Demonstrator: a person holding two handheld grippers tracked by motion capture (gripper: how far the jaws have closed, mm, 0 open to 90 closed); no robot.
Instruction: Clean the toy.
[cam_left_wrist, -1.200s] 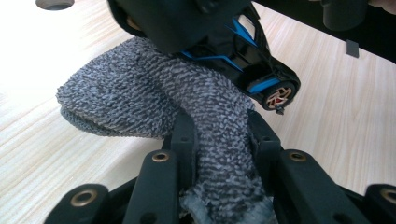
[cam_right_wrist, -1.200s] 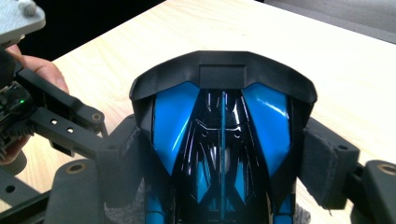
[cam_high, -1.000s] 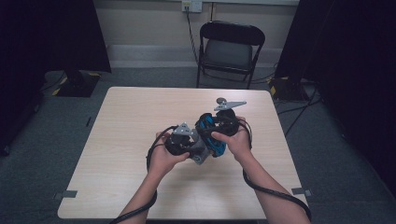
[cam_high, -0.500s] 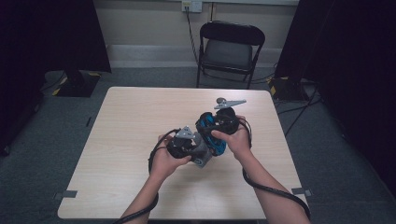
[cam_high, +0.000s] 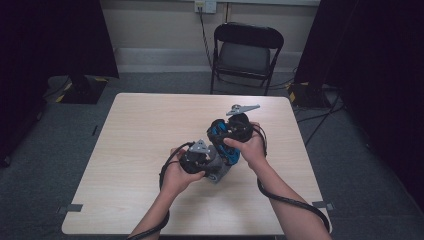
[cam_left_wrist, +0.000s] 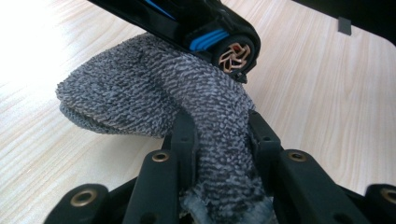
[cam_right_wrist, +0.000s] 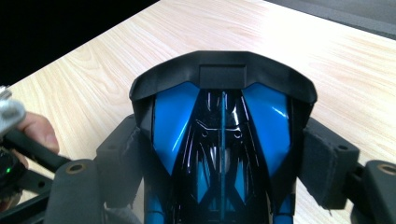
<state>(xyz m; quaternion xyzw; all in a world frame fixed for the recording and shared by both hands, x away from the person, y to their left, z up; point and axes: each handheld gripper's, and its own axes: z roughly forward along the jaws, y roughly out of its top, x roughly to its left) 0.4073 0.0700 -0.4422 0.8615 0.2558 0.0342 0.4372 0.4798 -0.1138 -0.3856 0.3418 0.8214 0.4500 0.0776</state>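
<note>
Toy car (cam_right_wrist: 222, 154) | held above the tabletop (cam_high: 150, 130), right gripper (cam_right_wrist: 222, 158) fingers clamping its sides | left gripper (cam_left_wrist: 222, 140) fingers pinch grey cloth (cam_left_wrist: 154, 93) under it | wiping looks midway, finish unclear

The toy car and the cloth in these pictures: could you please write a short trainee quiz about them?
1. What does the left gripper clamp?
2. True or false: the right gripper holds the blue and black toy car by its sides.
3. The grey cloth lies: A) against the car's underside near a wheel, B) flat on the wooden table, C) on the folding chair.

Key: 1. the grey cloth, bunched between its jaws. 2. True. 3. A.
</note>
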